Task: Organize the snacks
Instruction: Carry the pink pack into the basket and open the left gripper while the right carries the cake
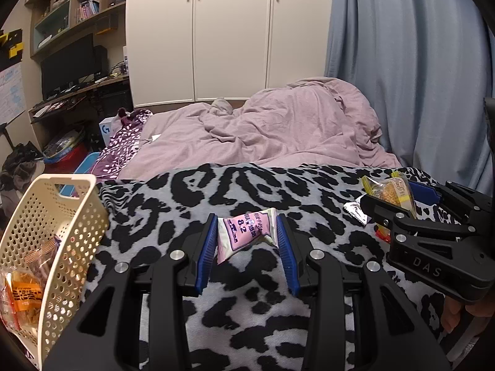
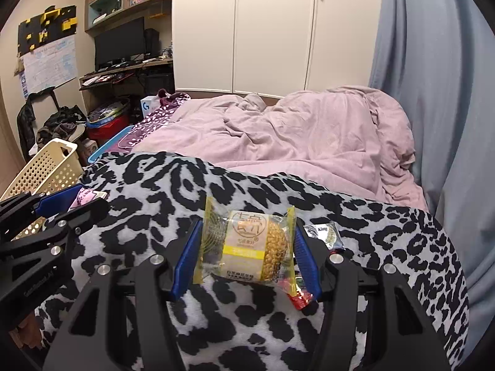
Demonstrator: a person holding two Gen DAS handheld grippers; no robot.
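Your left gripper (image 1: pixel 246 241) pinches the pink packet (image 1: pixel 244 232), your right gripper (image 2: pixel 246 256) the yellow cake (image 2: pixel 247 244); the basket (image 1: pixel 77 216) holds some snacks (two wrappers remain on the blanket (image 2: pixel 216 324)).

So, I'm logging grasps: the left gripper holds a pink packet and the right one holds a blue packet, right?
Not quite. The right gripper holds a yellow packet, not blue, as the right wrist view shows. The left gripper does hold the pink packet.
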